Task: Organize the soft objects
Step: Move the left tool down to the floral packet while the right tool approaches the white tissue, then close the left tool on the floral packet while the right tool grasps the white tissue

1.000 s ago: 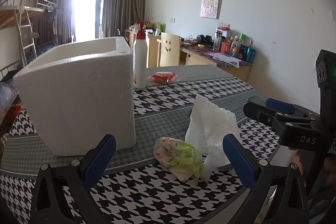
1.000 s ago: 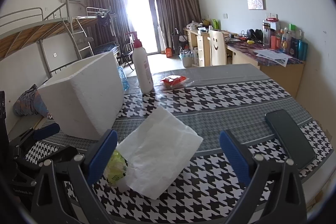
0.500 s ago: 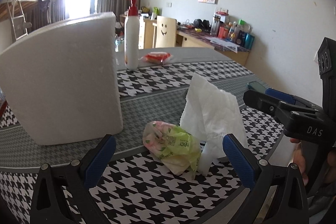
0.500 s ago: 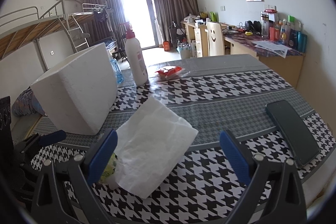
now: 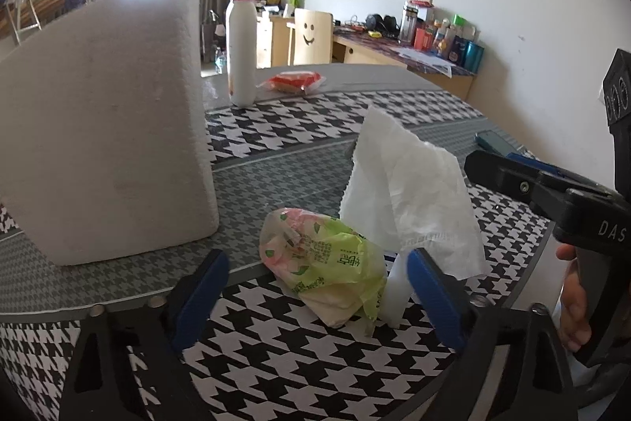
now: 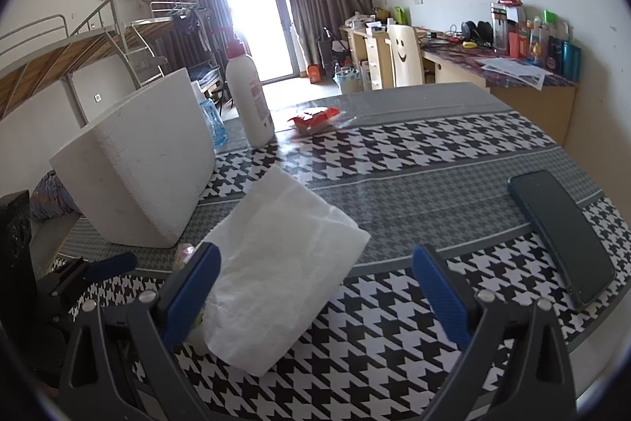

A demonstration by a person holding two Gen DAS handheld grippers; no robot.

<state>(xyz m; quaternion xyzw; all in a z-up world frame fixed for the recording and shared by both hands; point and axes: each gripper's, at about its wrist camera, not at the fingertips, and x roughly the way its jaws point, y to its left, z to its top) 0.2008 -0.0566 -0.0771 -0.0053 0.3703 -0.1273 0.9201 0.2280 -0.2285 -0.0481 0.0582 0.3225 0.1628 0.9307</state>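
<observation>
A crumpled green-and-pink tissue pack (image 5: pixel 327 259) lies on the houndstooth table (image 5: pixel 299 358), with a white tissue (image 5: pixel 410 192) standing up out of its right end. My left gripper (image 5: pixel 317 298) hangs low over the table just short of the pack. Its jaws are closing, the pack's near end lies between the blue pads (image 5: pixel 201 298), and neither pad touches it. My right gripper (image 6: pixel 315 294) is open over the near table edge. The white tissue (image 6: pixel 284 263) lies just ahead of its left finger (image 6: pixel 193 290), which hides most of the pack.
A tall white foam box (image 5: pixel 102 129) stands left of the pack. Behind it are a white pump bottle (image 5: pixel 240 38) and a red packet (image 5: pixel 294 81). A dark phone (image 6: pixel 564 235) lies at the table's right edge. A hand (image 5: pixel 572 306) holds the right gripper's handle.
My left gripper has sunk and come nearer to the tissue pack, and its fingers now stand closer together. The foam box's open top has dropped out of its view. The right gripper has barely moved.
</observation>
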